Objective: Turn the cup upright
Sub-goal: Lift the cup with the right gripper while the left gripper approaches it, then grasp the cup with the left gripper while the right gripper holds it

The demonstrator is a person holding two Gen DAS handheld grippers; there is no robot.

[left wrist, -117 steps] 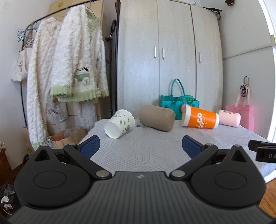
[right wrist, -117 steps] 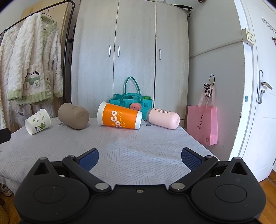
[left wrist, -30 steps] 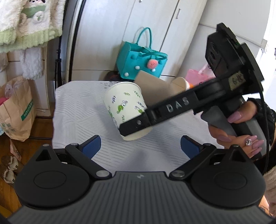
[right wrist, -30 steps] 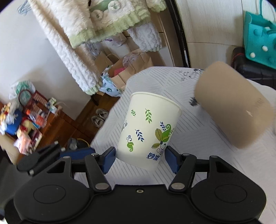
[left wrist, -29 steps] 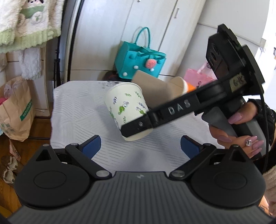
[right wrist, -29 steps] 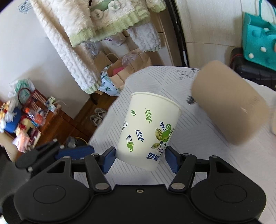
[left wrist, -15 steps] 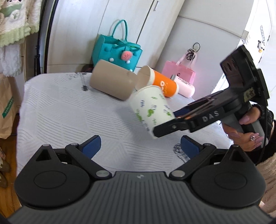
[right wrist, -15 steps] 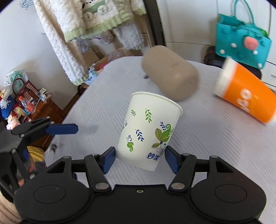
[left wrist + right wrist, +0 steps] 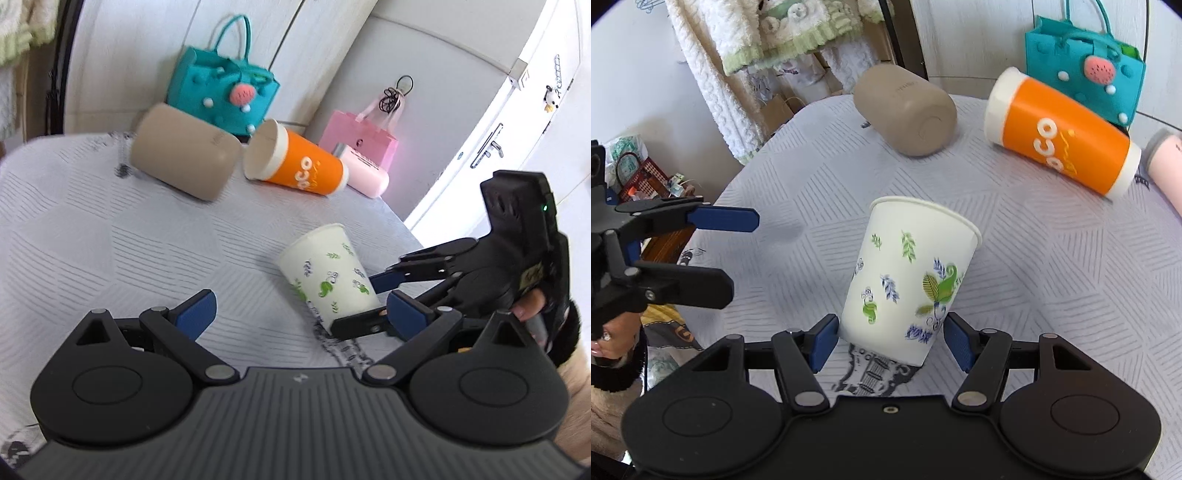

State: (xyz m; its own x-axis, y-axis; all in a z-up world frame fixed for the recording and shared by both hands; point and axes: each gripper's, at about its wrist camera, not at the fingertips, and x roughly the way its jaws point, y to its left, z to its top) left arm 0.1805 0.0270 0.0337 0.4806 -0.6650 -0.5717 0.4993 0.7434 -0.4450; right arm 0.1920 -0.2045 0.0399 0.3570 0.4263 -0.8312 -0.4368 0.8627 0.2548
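right tool [image 9: 890,341] gripping leaf-print cup [image 9: 908,280], mouth up | left tool [image 9: 295,308] hanging released | tan cup [image 9: 905,114], orange cup [image 9: 1060,136] lying near table [image 9: 1052,258] far edge

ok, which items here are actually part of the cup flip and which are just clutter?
In the job:
- white paper cup with leaf print, mouth up, tilted
- right claw, shut on its base
- left claw, open, empty

Lying about:
- tan cylindrical cup, on its side
- orange paper cup, on its side
- pink tumbler, on its side
- teal felt handbag
- pink gift bag
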